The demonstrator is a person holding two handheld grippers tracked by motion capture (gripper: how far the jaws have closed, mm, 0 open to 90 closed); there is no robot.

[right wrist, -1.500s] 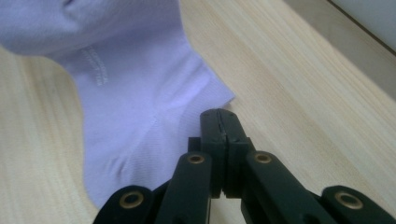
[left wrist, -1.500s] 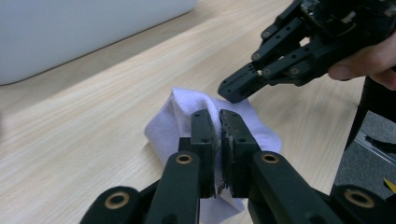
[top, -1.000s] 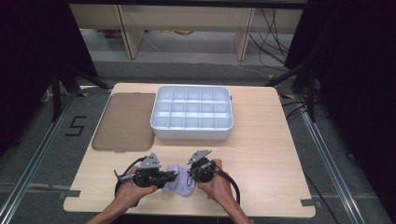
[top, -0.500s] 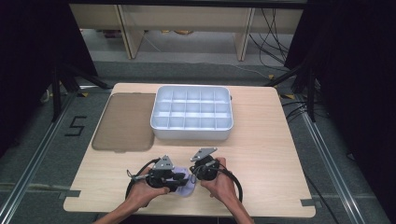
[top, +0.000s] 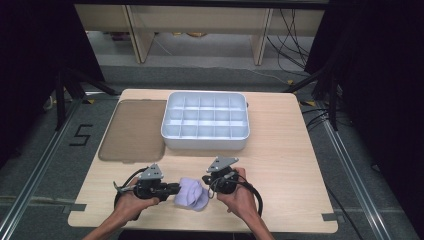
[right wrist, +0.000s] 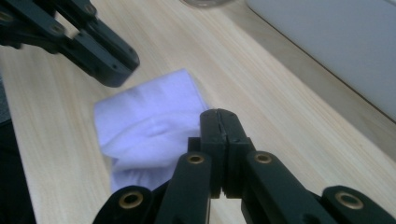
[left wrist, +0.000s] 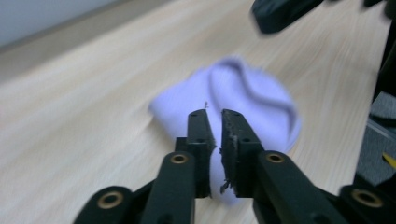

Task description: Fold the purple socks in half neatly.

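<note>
My left tongs (top: 172, 188) are nearly clenched on the lilac cloth (top: 191, 194), fabric between the jaws. My right tongs (top: 206, 180) are clenched flush at its other edge; can't tell if they pinch fabric. The cloth lies bunched on the surface (top: 280, 165) near the front edge.

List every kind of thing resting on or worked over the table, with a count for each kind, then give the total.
Lavender cloth: 1
White compartment tray: 1
Brown lid: 1
Hand-held gripper: 2, left hand-held gripper and right hand-held gripper
Total: 5
</note>
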